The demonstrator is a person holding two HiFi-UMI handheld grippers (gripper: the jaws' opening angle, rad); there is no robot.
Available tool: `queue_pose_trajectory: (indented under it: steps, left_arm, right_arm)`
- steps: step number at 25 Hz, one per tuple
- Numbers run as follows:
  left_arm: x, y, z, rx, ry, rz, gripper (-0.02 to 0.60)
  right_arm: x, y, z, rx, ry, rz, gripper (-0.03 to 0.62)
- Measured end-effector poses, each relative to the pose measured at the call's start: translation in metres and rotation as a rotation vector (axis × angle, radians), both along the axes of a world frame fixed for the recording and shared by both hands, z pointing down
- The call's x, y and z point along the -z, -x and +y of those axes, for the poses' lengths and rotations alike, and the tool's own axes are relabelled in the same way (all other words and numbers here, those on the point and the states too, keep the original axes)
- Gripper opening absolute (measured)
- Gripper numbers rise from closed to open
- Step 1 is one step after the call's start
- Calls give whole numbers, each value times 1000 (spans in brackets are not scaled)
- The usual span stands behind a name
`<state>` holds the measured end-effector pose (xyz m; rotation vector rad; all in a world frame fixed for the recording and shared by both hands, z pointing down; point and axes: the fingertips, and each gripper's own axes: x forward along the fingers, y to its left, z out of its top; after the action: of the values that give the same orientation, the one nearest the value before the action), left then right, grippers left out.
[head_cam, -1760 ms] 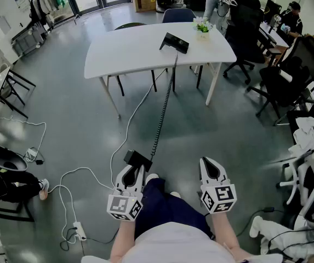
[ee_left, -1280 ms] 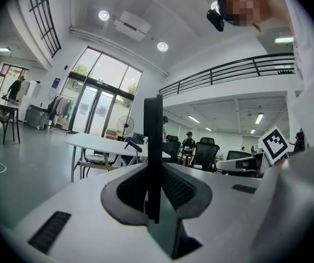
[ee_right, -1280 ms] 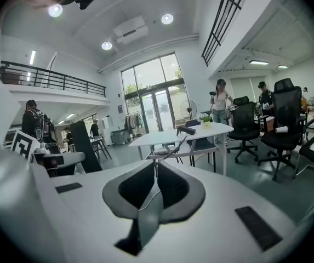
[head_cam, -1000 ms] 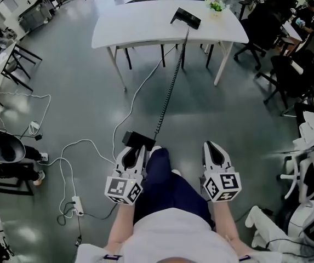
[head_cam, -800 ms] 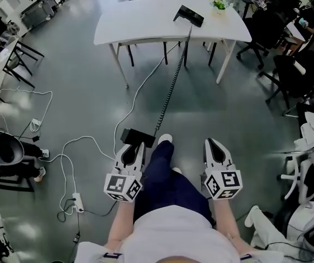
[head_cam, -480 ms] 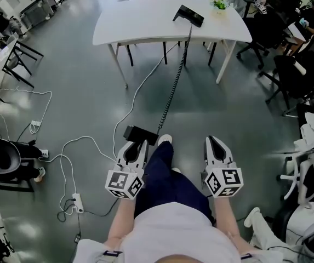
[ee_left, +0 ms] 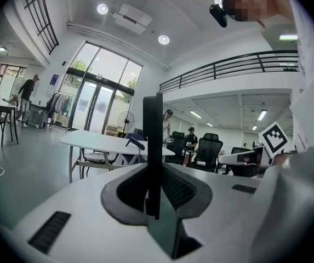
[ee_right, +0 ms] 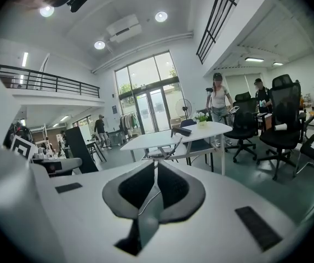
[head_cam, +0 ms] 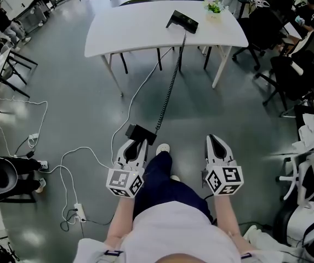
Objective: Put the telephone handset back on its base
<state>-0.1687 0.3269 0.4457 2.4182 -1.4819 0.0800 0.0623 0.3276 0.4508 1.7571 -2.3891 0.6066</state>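
A black telephone handset (head_cam: 140, 133) is clamped in my left gripper (head_cam: 136, 143), low over the floor beside the person's leg. In the left gripper view the handset (ee_left: 153, 147) stands edge-on between the pads. Its coiled cord (head_cam: 169, 89) runs up to the black base (head_cam: 182, 21) on the white table (head_cam: 135, 29) far ahead. The base (ee_left: 135, 143) appears small beyond the jaws. My right gripper (head_cam: 213, 140) is held level beside the left, jaws shut together with nothing in them (ee_right: 155, 175); the base (ee_right: 181, 131) and table (ee_right: 167, 137) lie ahead of it.
White cables and a power strip (head_cam: 80, 211) trail over the floor at left. Black office chairs (head_cam: 288, 75) crowd the right side. A small potted plant (head_cam: 212, 7) sits on the table near the base. People stand in the background.
The person has stepped forward, carrying both grippers toward the table. The handset stays gripped in the left gripper; the right stays shut.
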Motion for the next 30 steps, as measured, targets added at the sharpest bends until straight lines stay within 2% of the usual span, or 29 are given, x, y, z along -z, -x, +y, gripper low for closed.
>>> queue_pose_trajectory:
  steps: [14,23,30]
  left_arm:
    - [5,2,-121,-81,-16,-1,75]
    - [0,9,-172,-128,-5,16,75]
    - [6,21,-206,-153,-29,31,75]
  right_arm:
    - [10,2,-105,-54,-5,34,41]
    - [8,15,-158,-74,-1,47,41]
    - [11,25,-190,-93,-20,57,41]
